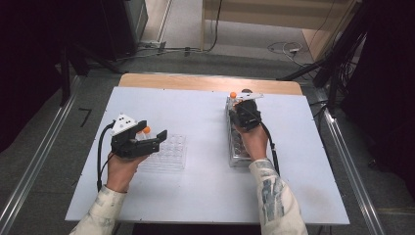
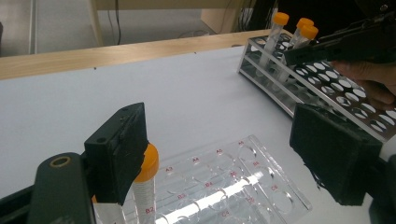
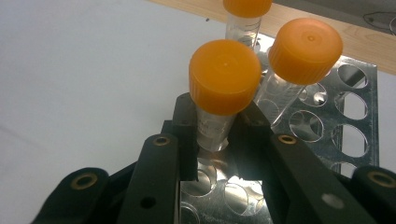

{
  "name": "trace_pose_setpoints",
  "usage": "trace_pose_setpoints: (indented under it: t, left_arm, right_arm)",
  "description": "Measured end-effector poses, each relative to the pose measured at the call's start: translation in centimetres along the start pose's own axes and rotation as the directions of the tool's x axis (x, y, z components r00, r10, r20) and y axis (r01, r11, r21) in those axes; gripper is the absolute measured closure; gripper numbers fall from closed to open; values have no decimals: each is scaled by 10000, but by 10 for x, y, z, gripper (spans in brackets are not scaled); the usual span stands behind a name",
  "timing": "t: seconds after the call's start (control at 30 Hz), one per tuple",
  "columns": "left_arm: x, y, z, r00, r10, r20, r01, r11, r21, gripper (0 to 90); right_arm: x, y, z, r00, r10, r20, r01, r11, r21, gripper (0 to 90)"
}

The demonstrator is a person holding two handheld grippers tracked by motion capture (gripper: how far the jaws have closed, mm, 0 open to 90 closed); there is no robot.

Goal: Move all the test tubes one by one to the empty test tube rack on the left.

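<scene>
The right tongs (image 3: 215, 135) are clamped on an orange-capped tube (image 3: 223, 88) standing in the metal tube rack (image 3: 355, 121), beside 2 other capped tubes. The left tongs (image 2: 224, 158) stand open over a clear well plate (image 2: 243, 186) on the tabletop (image 2: 140, 84), a second orange-capped tube (image 2: 145, 186) against one pad.

Both grippers are black. The left gripper (image 1: 155, 138) carries a grey three-cornered plate (image 1: 123, 123) on top, and a black cable (image 1: 101, 156) trails from it beside the pale, grey-mottled left sleeve (image 1: 100, 210). The right gripper (image 3: 218, 135) has brass-ringed screw holes (image 3: 161, 140); its right sleeve (image 1: 275, 196) matches.
</scene>
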State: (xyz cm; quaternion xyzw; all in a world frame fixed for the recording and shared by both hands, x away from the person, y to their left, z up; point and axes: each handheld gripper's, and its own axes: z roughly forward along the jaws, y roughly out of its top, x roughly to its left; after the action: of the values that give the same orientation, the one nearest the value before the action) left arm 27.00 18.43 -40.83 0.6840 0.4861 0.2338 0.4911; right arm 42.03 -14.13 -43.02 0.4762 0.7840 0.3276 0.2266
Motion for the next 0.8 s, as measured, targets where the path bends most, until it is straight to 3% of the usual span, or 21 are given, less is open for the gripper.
trace_pose_setpoints:
  t: [0.5, 0.8]
  left_arm:
    - [2, 1, -3, 10000, -46, 15, 46, 9999, -101, 196]
    - [1, 1, -3, 10000, -24, 28, 24, 9999, -100, 196]
  right_arm:
    - [-1, 1, -7, 10000, -53, 3, 53, 9988, -487, 719]
    - [1, 7, -28, 9997, -214, 70, 220, 9943, -1043, 720]
